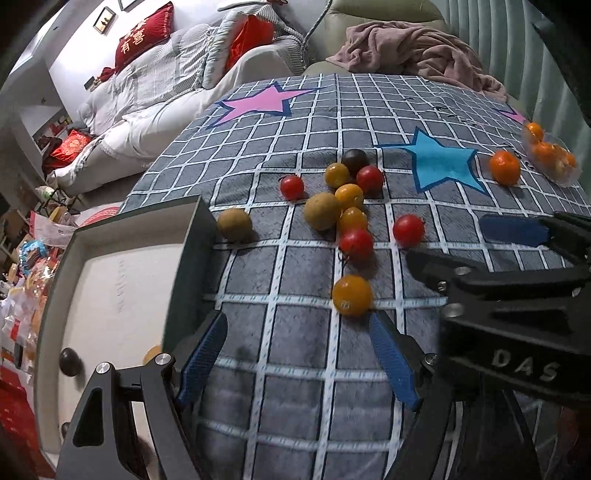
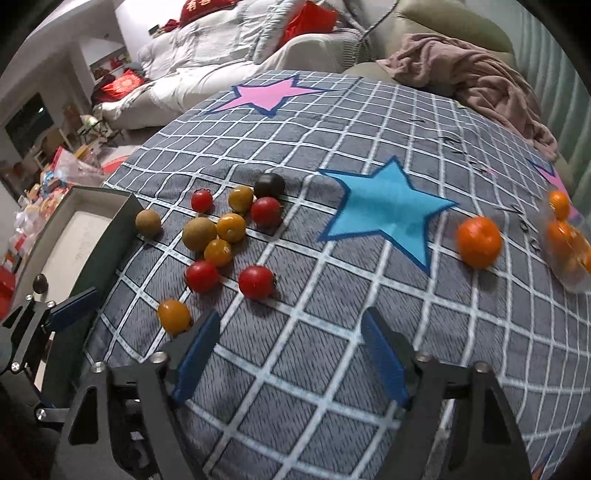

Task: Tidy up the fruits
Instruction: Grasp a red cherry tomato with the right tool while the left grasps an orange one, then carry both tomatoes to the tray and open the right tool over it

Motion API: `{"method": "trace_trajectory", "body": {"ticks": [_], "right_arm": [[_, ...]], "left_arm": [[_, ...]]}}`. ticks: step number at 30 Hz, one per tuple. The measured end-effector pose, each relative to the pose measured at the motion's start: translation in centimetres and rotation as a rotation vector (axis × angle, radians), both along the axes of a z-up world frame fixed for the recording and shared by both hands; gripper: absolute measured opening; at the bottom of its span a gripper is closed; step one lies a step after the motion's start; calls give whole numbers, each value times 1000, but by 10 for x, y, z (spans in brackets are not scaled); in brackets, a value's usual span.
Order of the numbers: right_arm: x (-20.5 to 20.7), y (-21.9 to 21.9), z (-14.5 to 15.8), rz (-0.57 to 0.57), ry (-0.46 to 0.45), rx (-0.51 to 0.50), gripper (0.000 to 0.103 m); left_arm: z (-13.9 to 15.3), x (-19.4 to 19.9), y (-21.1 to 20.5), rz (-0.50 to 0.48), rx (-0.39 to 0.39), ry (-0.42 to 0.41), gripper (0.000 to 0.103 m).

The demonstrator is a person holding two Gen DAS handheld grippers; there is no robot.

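Several red, yellow and dark cherry tomatoes and two brown round fruits lie scattered on the checked cloth [image 1: 295, 369]. The nearest yellow tomato [image 1: 351, 294] sits just beyond my open, empty left gripper [image 1: 299, 354]. A grey box [image 1: 110, 280] at the left holds a dark fruit [image 1: 70, 361] and a yellow one [image 1: 152, 353]. My right gripper [image 2: 291, 350] is open and empty, short of a red tomato [image 2: 256, 281]; it also shows in the left wrist view [image 1: 461, 243]. An orange mandarin [image 2: 479, 242] lies to the right, beside a clear bag of mandarins [image 2: 567, 243].
A pink blanket [image 2: 469, 74] lies at the far edge of the cloth. A sofa with white bedding and red cushions [image 1: 144, 33] stands behind. Cluttered packets [image 1: 22, 280] fill the floor at the left. The grey box's wall [image 2: 99, 240] runs along the cloth's left edge.
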State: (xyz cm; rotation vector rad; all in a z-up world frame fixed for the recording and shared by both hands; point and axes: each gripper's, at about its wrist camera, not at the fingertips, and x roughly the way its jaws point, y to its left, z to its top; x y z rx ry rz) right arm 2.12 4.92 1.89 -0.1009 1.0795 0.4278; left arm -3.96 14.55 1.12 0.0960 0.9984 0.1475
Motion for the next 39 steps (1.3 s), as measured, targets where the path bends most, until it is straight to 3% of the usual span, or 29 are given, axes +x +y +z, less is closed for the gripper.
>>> {"method": "trace_trajectory", "body": {"ticks": [6,8,9,11,14,16,18,21,39], "right_arm": [[7,18,-4,55,-22,-20,54],[6,23,-4,71,-37,-47,32],[6,25,-3,79,-39,-46,28],[5,23,-3,77,-34,-25,28],[3,10,-2,45,-22,16,28],[1,-1,0,19,-9,47,28],[-3,-11,2,0,-7,59,28],[-10,-21,5,-18,-7,69,28],[-76,-48,9,-68,35,135,28]], "left_arm": [[-3,10,-3,6,6,-26,80],[-3,13,-4,9,9,-32,80],[-3,13,-4,11,6,-34,80],[-4,13,-2,20,-12,-30,80],[-3,13,0,16,-59,-26,63],[-3,13,-2,16,-68,-23,58],[-2,13,-5,0,-94,-19,40],[-2,13,-12,-29,-100,-13,24],[1,-39,1,-44,-194,37,24]]}}
